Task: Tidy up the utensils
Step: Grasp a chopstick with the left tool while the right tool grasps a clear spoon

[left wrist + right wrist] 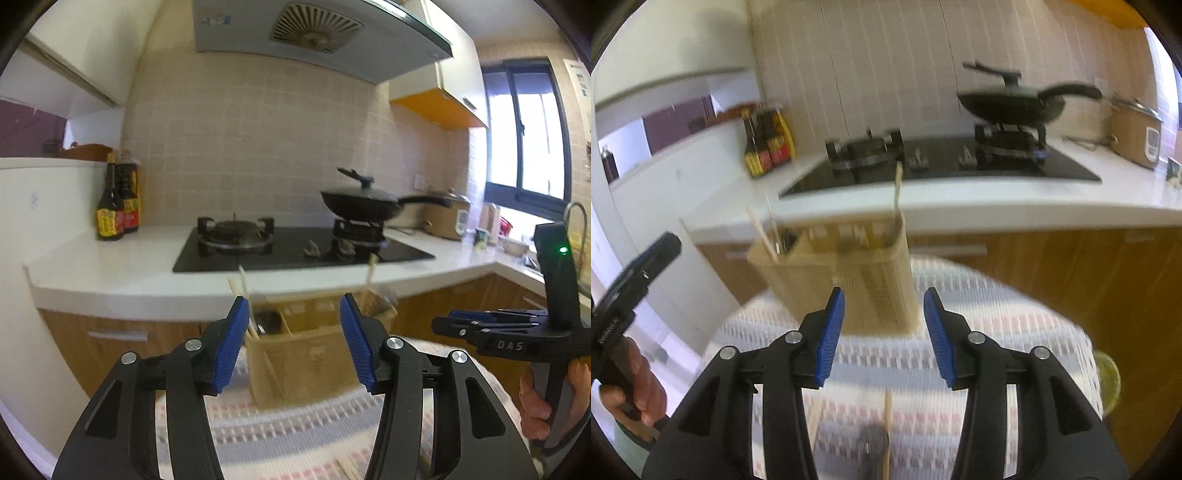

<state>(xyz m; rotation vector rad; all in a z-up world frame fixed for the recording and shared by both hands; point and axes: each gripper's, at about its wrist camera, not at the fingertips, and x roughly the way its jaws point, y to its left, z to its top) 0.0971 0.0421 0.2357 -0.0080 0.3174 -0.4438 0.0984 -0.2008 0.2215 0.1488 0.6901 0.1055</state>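
Note:
A tan divided utensil holder (299, 354) stands on a round table with a patterned cloth (295, 435); it also shows in the right wrist view (846, 280). Wooden chopsticks (243, 284) stick up from its left compartment, and one (897, 188) from the right. My left gripper (295, 343) is open and empty just in front of the holder. My right gripper (882, 336) is open and empty, close to the holder's front. Loose chopsticks (886, 428) and a dark spoon (873, 443) lie on the cloth below the right gripper. The right gripper also shows in the left wrist view (461, 321).
Behind the table runs a white counter (110, 266) with a black gas hob (295, 251), a lidded black wok (362, 203), sauce bottles (118, 206) and a rice cooker (447, 218). Wooden cabinets (1052, 280) stand below. A yellowish object (1108, 380) sits at the table's right edge.

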